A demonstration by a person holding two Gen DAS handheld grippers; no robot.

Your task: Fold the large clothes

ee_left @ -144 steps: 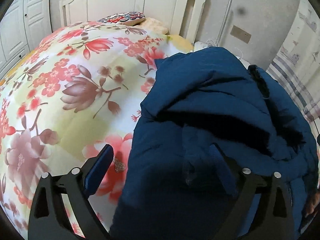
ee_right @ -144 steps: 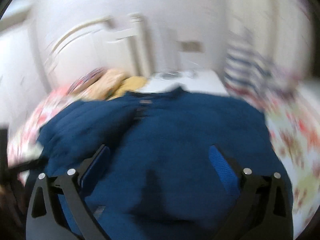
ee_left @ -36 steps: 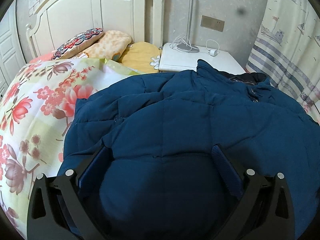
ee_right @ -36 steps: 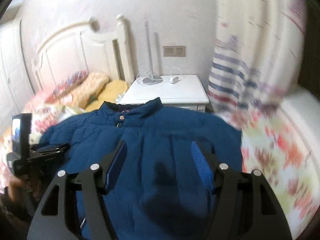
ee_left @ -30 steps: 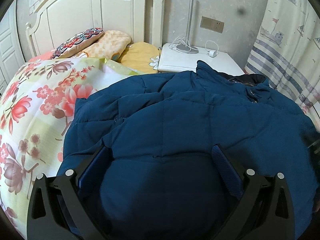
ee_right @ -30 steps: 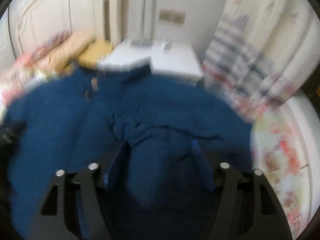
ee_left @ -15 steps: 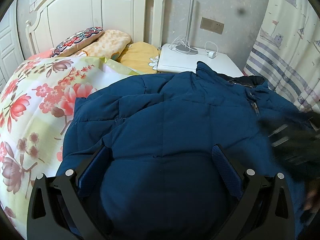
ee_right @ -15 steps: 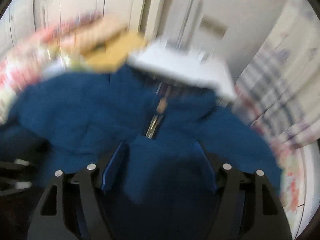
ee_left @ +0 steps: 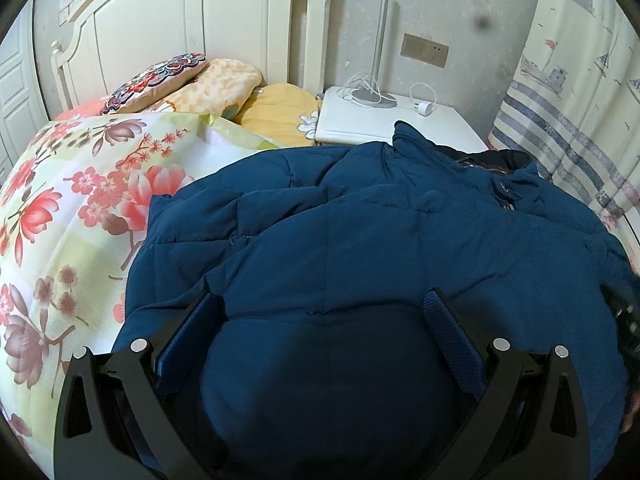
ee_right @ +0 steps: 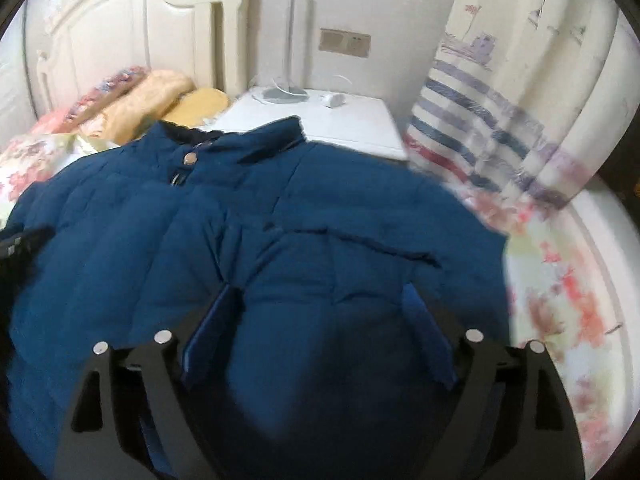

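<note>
— Where did we find the jacket (ee_left: pixel 380 248)?

— It lay spread over the flowered quilt (ee_left: pixel 60 208), filling the centre and lower part of both wrist views. Its collar (ee_right: pixel 240 142) sat toward the top of the frame, just in front of the white nightstand (ee_right: pixel 344 120), with a metal snap (ee_right: pixel 190 157) showing below the collar.

— And the left gripper (ee_left: pixel 320 344)?

— We saw its jaws standing wide apart at the bottom of the left view, a puffed bulge of the jacket rising between them. Whether the pads pressed on the cloth we could not tell.

— The right gripper (ee_right: pixel 320 332)?

— Its jaws had just been opening and stood well apart at the bottom of the right view, blue fabric between them but not pinched. The picture was slightly blurred.

— Anything else?

— Pillows (ee_left: pixel 224 80) were stacked against the white headboard (ee_left: pixel 168 20) at upper left, and a striped curtain (ee_right: pixel 500 120) hung at the right.
</note>
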